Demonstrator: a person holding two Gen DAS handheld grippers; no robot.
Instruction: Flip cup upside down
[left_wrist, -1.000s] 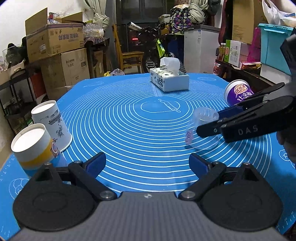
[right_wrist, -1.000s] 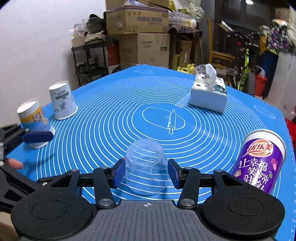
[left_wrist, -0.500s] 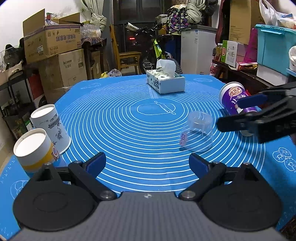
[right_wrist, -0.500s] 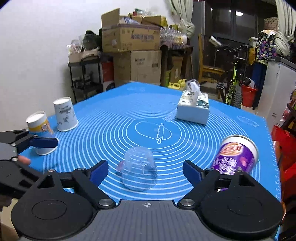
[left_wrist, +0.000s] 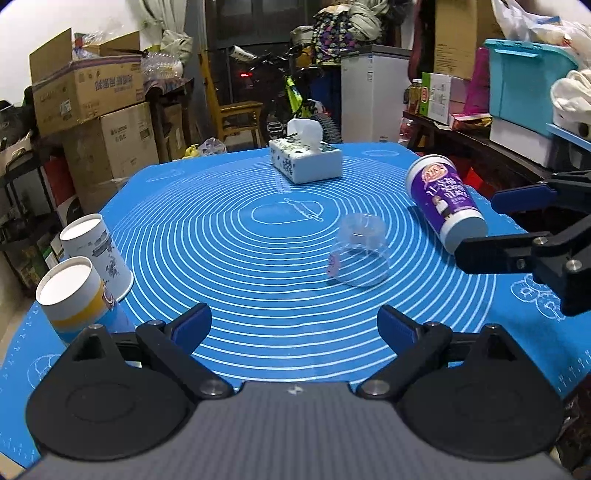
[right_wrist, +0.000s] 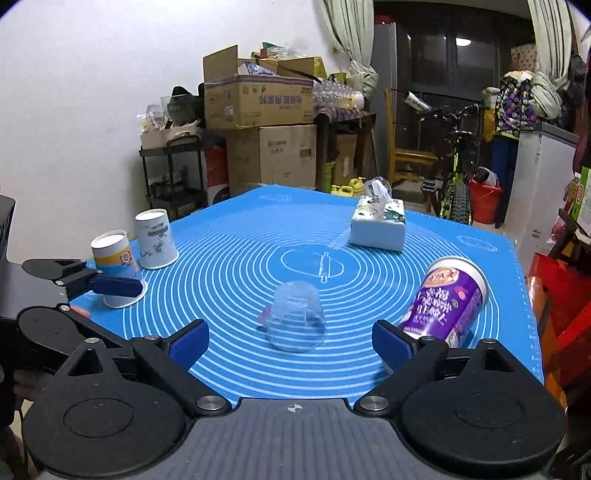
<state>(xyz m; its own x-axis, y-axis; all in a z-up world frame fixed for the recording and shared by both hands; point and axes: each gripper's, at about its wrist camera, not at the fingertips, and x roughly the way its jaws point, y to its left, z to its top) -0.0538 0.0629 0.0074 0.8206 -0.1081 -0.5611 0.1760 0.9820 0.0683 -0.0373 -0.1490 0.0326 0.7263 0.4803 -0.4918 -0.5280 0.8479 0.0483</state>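
Backed off, my right gripper (right_wrist: 290, 341) now gapes empty behind the clear plastic cup (right_wrist: 295, 315) standing mouth-down on the blue mat (right_wrist: 229, 266), my left gripper (left_wrist: 293, 326) equally wide

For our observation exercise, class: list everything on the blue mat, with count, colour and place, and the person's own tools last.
clear cup: 1, transparent, mouth down, mat centre-front
purple cup: 1, purple and white, tilted, right of clear cup
paper cups: 2, one white with grey print, one white with yellow band, mouth down, left edge
tissue box: 1, white with dark pattern, far side
mat: 1, blue with white rings, covers table
left gripper: 1, black, blue pads, jaws open, empty
right gripper: 1, same, jaws open, near clear cup
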